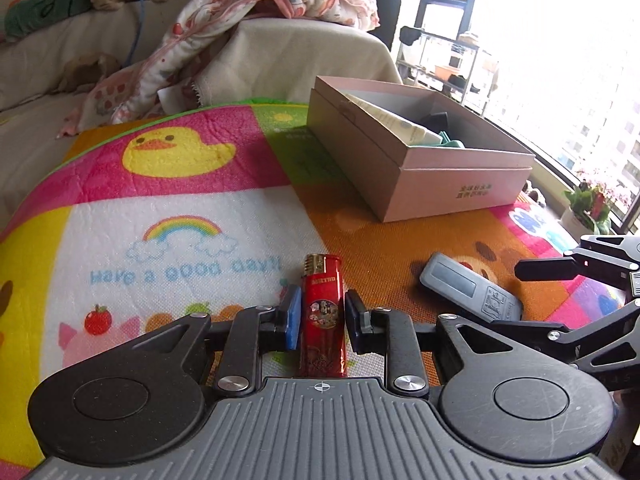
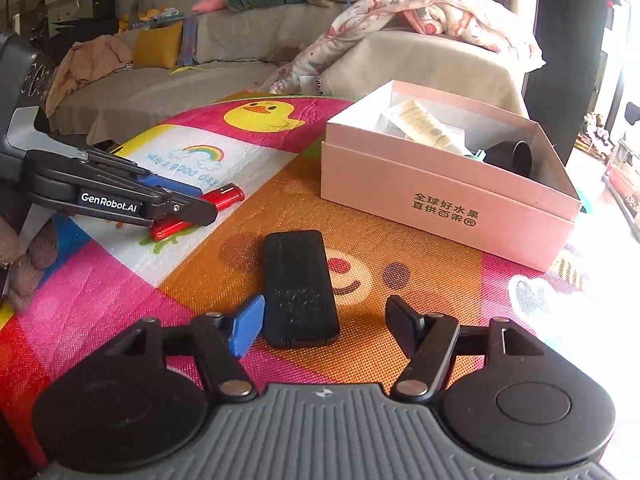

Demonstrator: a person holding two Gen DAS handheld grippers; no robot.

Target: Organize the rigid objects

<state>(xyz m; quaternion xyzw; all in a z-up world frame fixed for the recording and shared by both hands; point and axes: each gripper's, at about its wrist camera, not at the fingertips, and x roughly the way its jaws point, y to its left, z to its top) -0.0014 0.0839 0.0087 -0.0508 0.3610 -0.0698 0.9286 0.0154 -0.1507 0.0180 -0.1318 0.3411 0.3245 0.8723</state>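
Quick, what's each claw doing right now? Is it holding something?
Left gripper: jaws either side of the red lighter; whether they pinch it cannot be told.
Right gripper: open, holding nothing; black remote lies between its fingers.

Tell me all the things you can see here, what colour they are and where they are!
lighter: one, red, on the mat between the left gripper's fingers
remote: one, black, flat on the mat, in front of the right gripper
box: one, pink, open, on the mat, holding a cream tube and a black cup
play mat: one, many colours, under everything
blanket: one, pink-patterned, on the sofa behind
left gripper: one, black
right gripper: one, black, open
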